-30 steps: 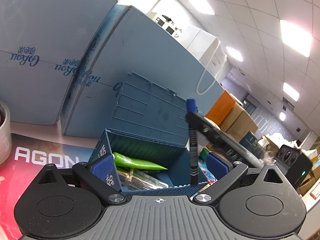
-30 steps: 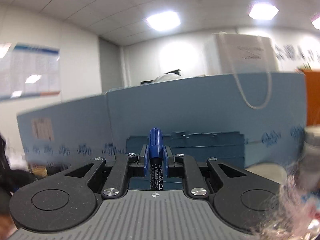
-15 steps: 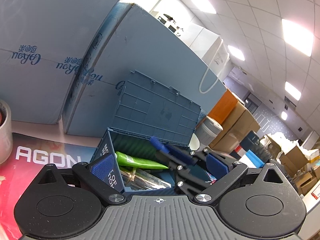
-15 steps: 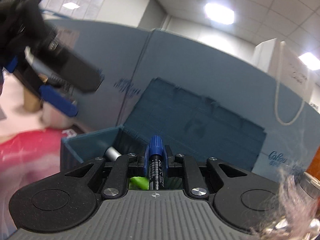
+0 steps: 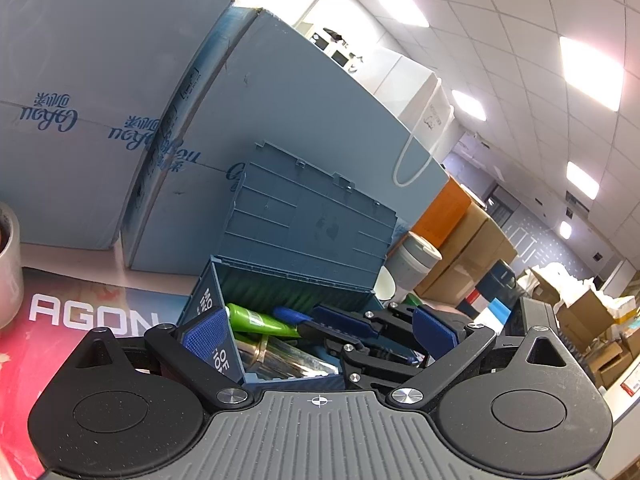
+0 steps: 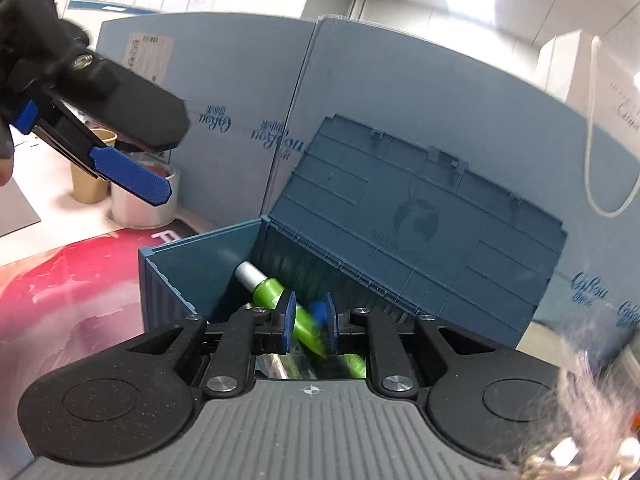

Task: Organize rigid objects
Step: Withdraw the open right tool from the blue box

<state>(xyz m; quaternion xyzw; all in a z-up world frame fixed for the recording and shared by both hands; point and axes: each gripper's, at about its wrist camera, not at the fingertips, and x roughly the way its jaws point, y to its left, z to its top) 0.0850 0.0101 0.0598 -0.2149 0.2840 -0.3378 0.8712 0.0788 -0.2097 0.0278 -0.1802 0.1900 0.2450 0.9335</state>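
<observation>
The open blue-grey plastic storage box (image 6: 200, 276) is seen with its ribbed lid (image 6: 420, 216) raised at 12 o'clock, and inside it lie a green tube with a silver cap (image 6: 272, 292), a blue-capped marker (image 5: 288, 314) and a clear wrapped item (image 5: 288, 360). The right gripper (image 6: 307, 322) is held over the box with its blue pads slightly parted, the marker blurred between them. The left gripper (image 5: 320, 330) is spread wide at the box's near-left corner, with a white cup (image 6: 140, 204) and a brown paper cup (image 6: 90, 168) at 10 o'clock on the red mat (image 6: 72, 280), and tall blue cartons (image 5: 100, 120) closing off the back.
</observation>
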